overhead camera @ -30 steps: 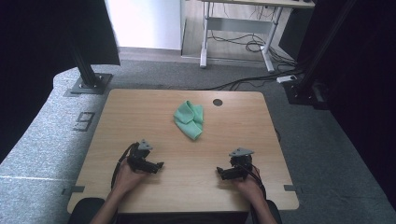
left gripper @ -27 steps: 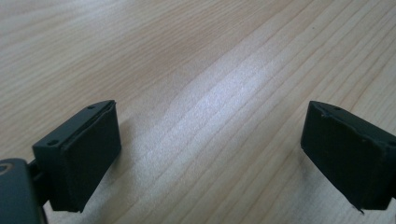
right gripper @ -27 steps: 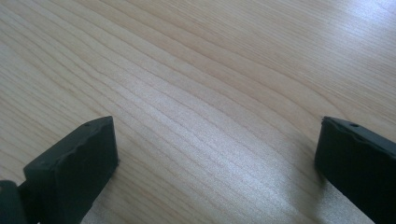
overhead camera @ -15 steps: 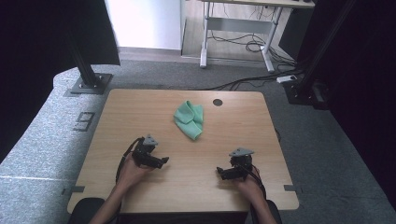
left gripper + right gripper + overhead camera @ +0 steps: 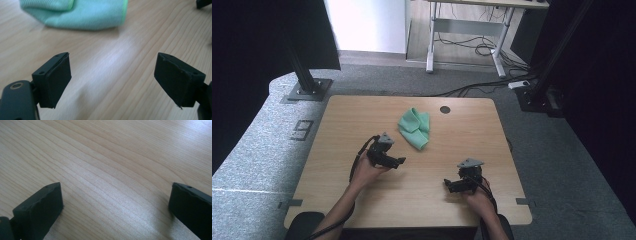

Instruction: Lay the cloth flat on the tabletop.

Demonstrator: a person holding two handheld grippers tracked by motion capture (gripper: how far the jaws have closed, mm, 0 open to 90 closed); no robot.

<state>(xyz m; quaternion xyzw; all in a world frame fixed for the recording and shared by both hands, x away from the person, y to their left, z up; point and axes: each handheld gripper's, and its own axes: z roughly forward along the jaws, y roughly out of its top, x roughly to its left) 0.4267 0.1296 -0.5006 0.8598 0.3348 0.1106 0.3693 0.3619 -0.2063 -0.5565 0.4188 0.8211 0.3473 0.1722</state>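
Observation:
A crumpled green cloth [image 5: 414,127] lies on the wooden table [image 5: 347,120], a little beyond its middle. My left gripper [image 5: 400,161] hovers just short of the cloth's near left edge and points right. Its jaws stand wide apart with nothing between them, and they have just been closing slightly. In the left gripper view the cloth [image 5: 82,12] lies ahead of the left gripper [image 5: 112,65] over bare wood. My right gripper [image 5: 447,185] rests low at the near right, open, pointing left. In its own view, bare table [image 5: 107,157] shows between the jaws of the right gripper [image 5: 116,188].
A round dark cable hole [image 5: 445,109] sits near the table's far edge. Black stand bases [image 5: 307,90] flank the far corners on the grey floor. A white-legged desk [image 5: 467,35] with loose cables stands farther back.
My left hand has moved forward and to the right, lifting a little and nearing the green cloth. The right hand and the cloth have stayed where they were.

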